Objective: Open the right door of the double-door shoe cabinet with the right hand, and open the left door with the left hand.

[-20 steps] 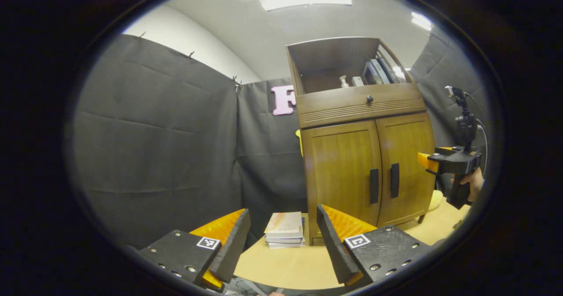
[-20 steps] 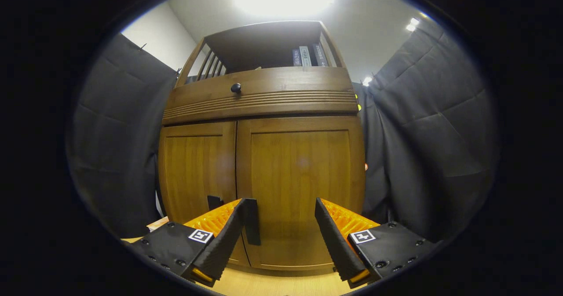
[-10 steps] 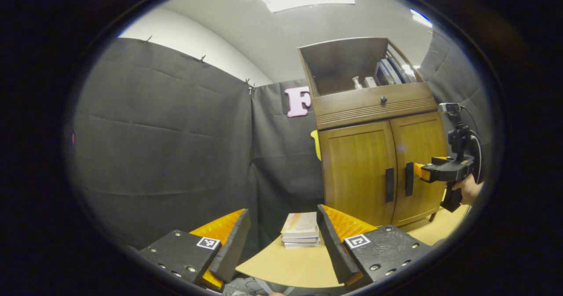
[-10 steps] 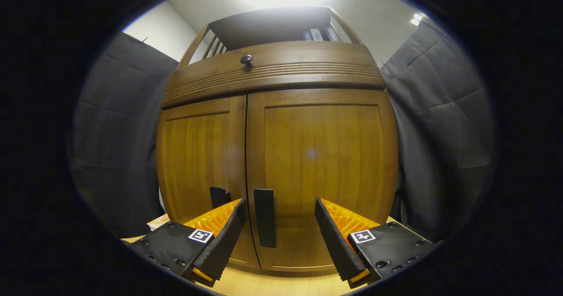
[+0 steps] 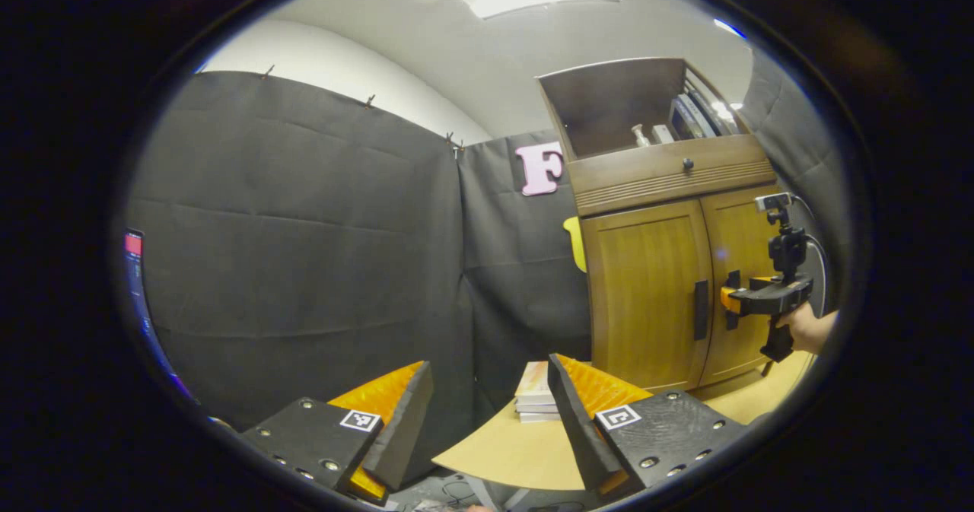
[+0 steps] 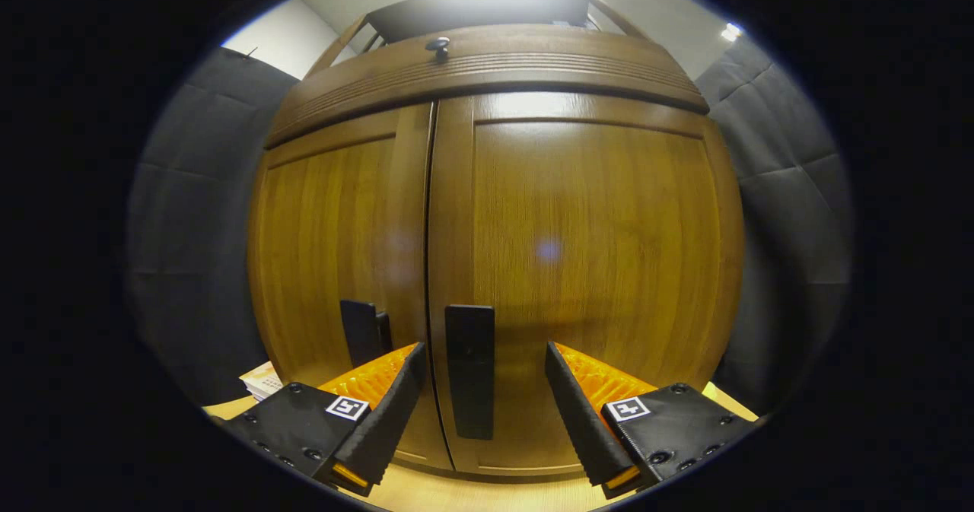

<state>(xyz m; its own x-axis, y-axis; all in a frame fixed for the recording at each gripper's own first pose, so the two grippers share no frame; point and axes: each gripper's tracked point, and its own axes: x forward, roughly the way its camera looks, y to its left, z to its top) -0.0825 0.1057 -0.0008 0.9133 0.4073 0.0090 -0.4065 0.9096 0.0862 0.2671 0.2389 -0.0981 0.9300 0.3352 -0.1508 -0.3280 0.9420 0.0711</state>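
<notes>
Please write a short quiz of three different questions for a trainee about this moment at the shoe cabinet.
1. True or false: the right door is already open.
2. What lies between the fingers of the right gripper? A. the drawer knob B. the right door handle C. a book
3. Fill in: the stack of books lies on the table beside the ______.

Key: 1. False, both doors are closed. 2. B; the jaws stand open around it and have not pressed on it. 3. Shoe cabinet; the left gripper is open, far from the left door.

Right gripper fingers spread, straddling right door handle; both doors closed.
</notes>
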